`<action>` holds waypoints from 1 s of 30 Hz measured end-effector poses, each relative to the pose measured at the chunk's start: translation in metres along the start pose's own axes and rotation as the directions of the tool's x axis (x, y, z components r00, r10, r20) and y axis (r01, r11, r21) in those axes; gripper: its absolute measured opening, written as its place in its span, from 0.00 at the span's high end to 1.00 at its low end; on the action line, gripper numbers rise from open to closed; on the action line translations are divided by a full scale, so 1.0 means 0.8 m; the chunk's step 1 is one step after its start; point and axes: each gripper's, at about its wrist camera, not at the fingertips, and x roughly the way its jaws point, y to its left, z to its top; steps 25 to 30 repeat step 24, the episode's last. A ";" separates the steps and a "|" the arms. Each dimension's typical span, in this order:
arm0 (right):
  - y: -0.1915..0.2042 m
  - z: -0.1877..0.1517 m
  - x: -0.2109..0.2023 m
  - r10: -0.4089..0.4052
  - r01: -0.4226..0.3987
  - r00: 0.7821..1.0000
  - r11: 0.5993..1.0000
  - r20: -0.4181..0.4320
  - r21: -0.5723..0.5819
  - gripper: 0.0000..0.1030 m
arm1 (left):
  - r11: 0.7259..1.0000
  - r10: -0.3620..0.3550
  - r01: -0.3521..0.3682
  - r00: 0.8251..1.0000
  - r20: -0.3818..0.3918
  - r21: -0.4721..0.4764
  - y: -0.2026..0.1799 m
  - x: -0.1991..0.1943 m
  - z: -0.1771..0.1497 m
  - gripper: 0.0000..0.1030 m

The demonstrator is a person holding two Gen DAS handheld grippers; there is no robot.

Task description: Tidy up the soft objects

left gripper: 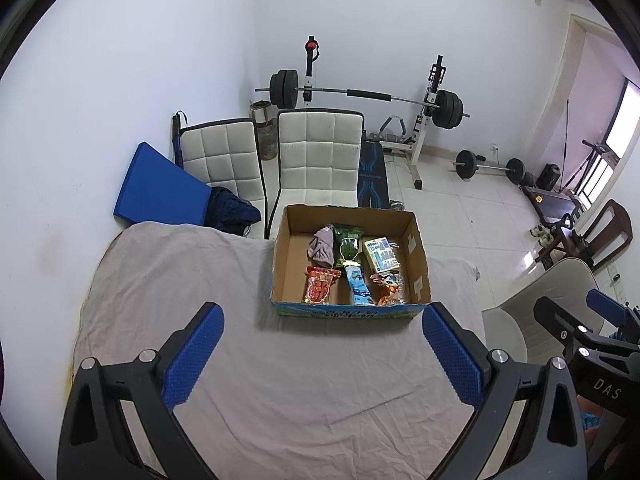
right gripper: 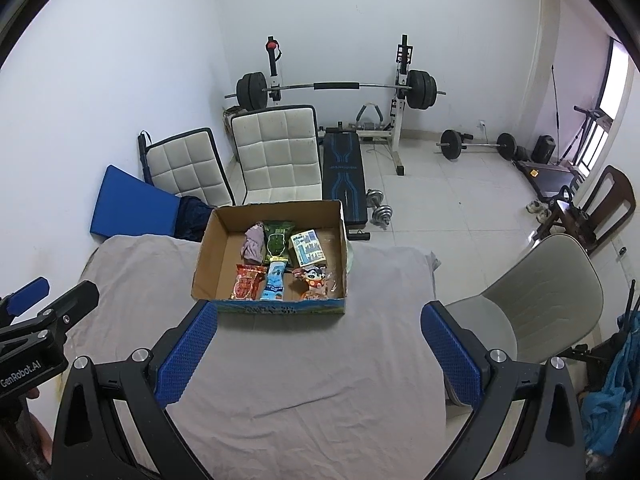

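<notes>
An open cardboard box [left gripper: 416, 256] [right gripper: 208, 264] stands on the far part of a table covered with a grey cloth [left gripper: 180, 288] [right gripper: 300, 360]. Inside lie several soft items: a mauve cloth [left gripper: 322, 246] [right gripper: 254, 244], a green packet [left gripper: 349, 246] [right gripper: 278, 242], a red packet [left gripper: 319, 286] [right gripper: 246, 282], a light blue packet [left gripper: 358, 284] [right gripper: 274, 282], a blue-and-white pack [left gripper: 381, 255] [right gripper: 310, 248] and an orange cartoon packet [left gripper: 390, 288] [right gripper: 314, 280]. My left gripper [left gripper: 320, 356] is open and empty, near the box's front. My right gripper [right gripper: 316, 356] is open and empty too.
Two white padded chairs [left gripper: 316, 152] [right gripper: 276, 152] stand behind the table, with a blue pad [left gripper: 156, 188] to the left. A barbell rack [left gripper: 360, 96] and weight bench [right gripper: 344, 172] stand further back. A beige chair [right gripper: 540, 292] is at the table's right.
</notes>
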 end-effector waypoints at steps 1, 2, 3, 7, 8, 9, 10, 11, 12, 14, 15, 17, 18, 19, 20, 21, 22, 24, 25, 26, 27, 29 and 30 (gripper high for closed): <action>0.000 0.000 0.000 -0.001 0.001 1.000 1.000 0.000 0.000 0.00 | 1.000 0.001 -0.001 1.000 0.000 -0.001 0.000 0.000 -0.001 0.01; -0.001 -0.001 -0.001 -0.002 0.002 1.000 1.000 0.000 0.001 0.00 | 1.000 0.003 -0.003 1.000 0.001 -0.001 0.001 0.000 0.000 0.01; -0.001 -0.001 -0.002 -0.003 0.003 1.000 1.000 0.003 0.002 0.00 | 1.000 0.002 -0.002 1.000 0.000 -0.003 0.001 0.001 -0.001 0.01; -0.003 -0.002 -0.003 -0.004 0.004 1.000 1.000 0.005 0.006 0.00 | 1.000 -0.001 0.001 1.000 0.000 -0.005 0.003 0.002 -0.003 0.01; -0.003 -0.001 -0.003 -0.004 0.004 1.000 1.000 0.003 0.006 0.00 | 1.000 0.000 0.000 1.000 0.001 -0.004 0.003 0.001 -0.003 0.01; -0.003 -0.001 -0.004 -0.006 0.006 1.000 1.000 0.005 0.005 0.00 | 1.000 0.002 -0.002 1.000 0.002 -0.004 0.003 0.001 -0.003 0.01; -0.004 -0.001 -0.004 -0.006 0.006 1.000 1.000 0.004 0.006 0.00 | 1.000 0.003 -0.003 1.000 0.003 -0.004 0.003 0.002 -0.003 0.01; -0.004 0.000 -0.004 -0.003 0.003 1.000 1.000 0.002 0.006 0.00 | 1.000 0.001 -0.001 1.000 0.000 -0.006 0.002 0.001 -0.004 0.01; -0.004 -0.001 -0.004 -0.003 0.003 1.000 1.000 0.001 0.007 0.00 | 1.000 -0.002 0.002 1.000 -0.001 -0.007 0.003 0.002 -0.004 0.01; -0.005 -0.001 -0.004 -0.006 0.006 1.000 1.000 0.004 0.007 0.00 | 1.000 -0.001 0.001 1.000 -0.001 -0.007 0.003 0.000 -0.004 0.01; -0.005 -0.001 -0.004 -0.006 0.006 1.000 1.000 0.003 0.008 0.00 | 1.000 -0.002 0.002 1.000 -0.003 -0.007 0.003 0.001 -0.003 0.01; -0.004 -0.002 -0.004 -0.011 0.011 1.000 1.000 0.006 0.008 0.00 | 1.000 0.000 0.000 1.000 -0.001 -0.008 0.003 -0.001 -0.004 0.01; -0.004 -0.003 -0.004 -0.008 0.008 1.000 1.000 0.005 0.012 0.00 | 1.000 0.001 -0.001 1.000 -0.001 -0.008 0.003 -0.001 -0.004 0.01; -0.004 -0.003 -0.005 -0.010 0.010 1.000 1.000 0.006 0.011 0.00 | 1.000 -0.003 0.003 1.000 -0.002 -0.010 0.003 -0.001 -0.004 0.01; -0.004 -0.003 -0.004 -0.012 0.012 1.000 1.000 0.007 0.007 0.00 | 1.000 -0.006 0.006 1.000 -0.003 -0.013 0.004 0.000 -0.004 0.01; -0.004 -0.003 -0.005 -0.011 0.011 1.000 1.000 0.007 0.008 0.00 | 1.000 -0.007 0.007 1.000 0.000 -0.014 0.004 -0.001 -0.005 0.01; -0.004 -0.003 -0.005 -0.011 0.011 1.000 1.000 0.007 0.009 0.00 | 1.000 -0.006 0.006 1.000 0.012 -0.015 0.004 -0.004 -0.005 0.01; -0.004 -0.003 -0.005 -0.012 0.012 1.000 1.000 0.005 0.007 0.00 | 1.000 -0.002 0.002 1.000 0.022 -0.021 0.005 -0.008 -0.006 0.01; -0.004 -0.003 -0.005 -0.012 0.012 1.000 1.000 0.005 0.007 0.00 | 1.000 -0.002 0.002 1.000 0.022 -0.021 0.005 -0.008 -0.006 0.01; -0.004 -0.003 -0.005 -0.012 0.012 1.000 1.000 0.005 0.007 0.00 | 1.000 -0.002 0.002 1.000 0.022 -0.021 0.005 -0.008 -0.006 0.01; -0.004 -0.003 -0.005 -0.012 0.012 1.000 1.000 0.005 0.007 0.00 | 1.000 -0.002 0.002 1.000 0.022 -0.021 0.005 -0.008 -0.006 0.01; -0.004 -0.003 -0.005 -0.012 0.012 1.000 1.000 0.005 0.007 0.00 | 1.000 -0.002 0.002 1.000 0.022 -0.021 0.005 -0.008 -0.006 0.01; -0.004 -0.003 -0.005 -0.012 0.012 1.000 1.000 0.005 0.007 0.00 | 1.000 -0.002 0.002 1.000 0.022 -0.021 0.005 -0.008 -0.006 0.01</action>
